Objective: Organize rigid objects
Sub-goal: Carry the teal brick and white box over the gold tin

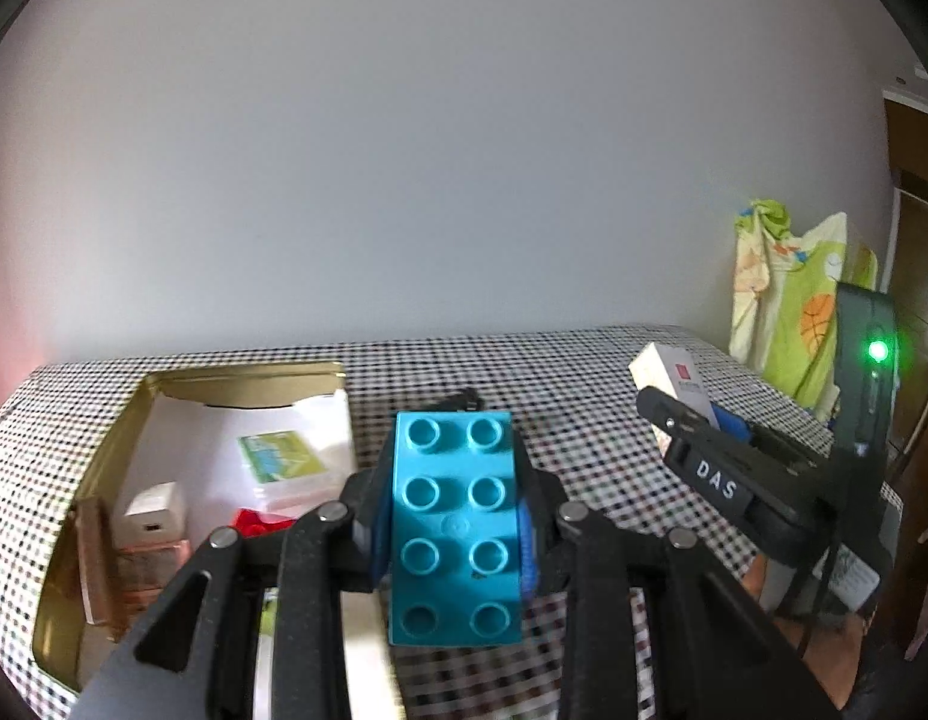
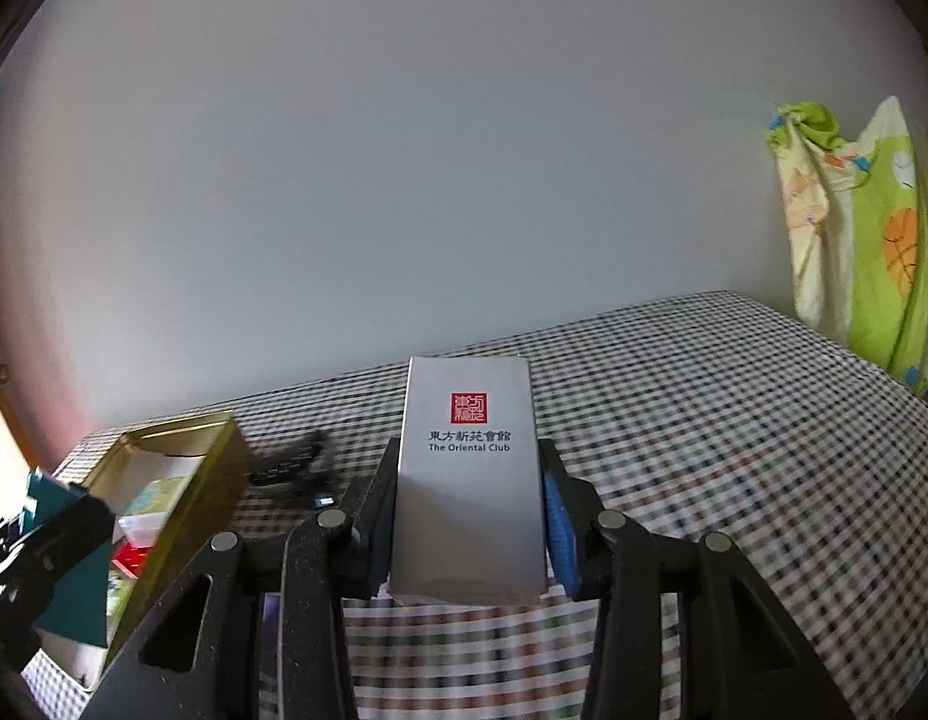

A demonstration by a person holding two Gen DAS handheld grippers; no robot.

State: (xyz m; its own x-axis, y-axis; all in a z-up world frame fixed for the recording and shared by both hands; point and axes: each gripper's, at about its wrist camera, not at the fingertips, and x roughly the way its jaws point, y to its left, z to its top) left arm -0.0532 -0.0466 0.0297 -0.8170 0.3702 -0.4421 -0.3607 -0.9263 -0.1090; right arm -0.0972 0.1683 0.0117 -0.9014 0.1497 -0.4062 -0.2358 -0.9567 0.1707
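The setting was a domestic room, most likely a bedroom or spare room in a home. A table point(image 2: 734, 420) covered in a checked cloth stood against a plain pale wall point(image 1: 434, 180). A child's printed bedsheet or quilt point(image 2: 866, 228), green and yellow with a basketball motif, hung at the right. Brown wooden door or wardrobe panels point(image 1: 917, 228) showed at the far right edge, though distortion there left this uncertain. A gold tin point(image 1: 104, 480) held household oddments.
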